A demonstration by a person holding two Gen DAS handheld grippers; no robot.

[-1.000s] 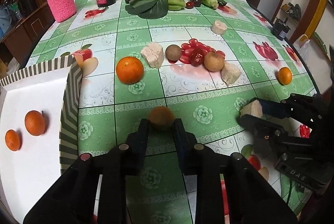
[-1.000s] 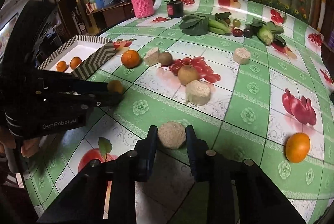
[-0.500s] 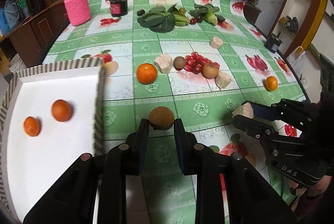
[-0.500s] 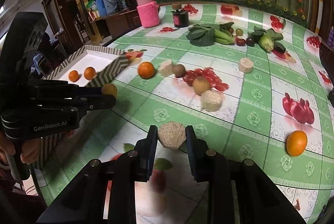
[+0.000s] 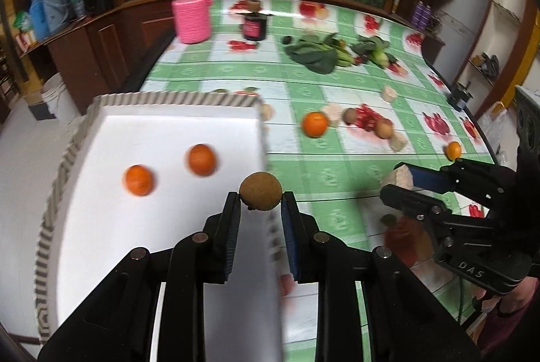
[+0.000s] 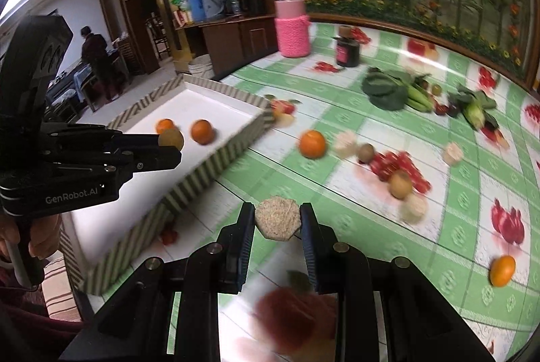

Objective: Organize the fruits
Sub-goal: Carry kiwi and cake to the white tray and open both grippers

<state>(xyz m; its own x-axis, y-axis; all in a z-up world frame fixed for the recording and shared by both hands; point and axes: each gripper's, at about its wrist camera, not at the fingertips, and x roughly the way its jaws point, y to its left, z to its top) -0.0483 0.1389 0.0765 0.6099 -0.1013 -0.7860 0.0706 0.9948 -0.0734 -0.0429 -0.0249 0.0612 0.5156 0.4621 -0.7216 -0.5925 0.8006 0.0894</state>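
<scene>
Left gripper grips a brown fruit above the tray's near-right edge; right gripper clamps a beige block over the table. Next, release the fruit by the oranges.

We see a pink jar and a small dark jar at the far end of the green table. Leafy greens lie near them. A person stands far back in the room.
</scene>
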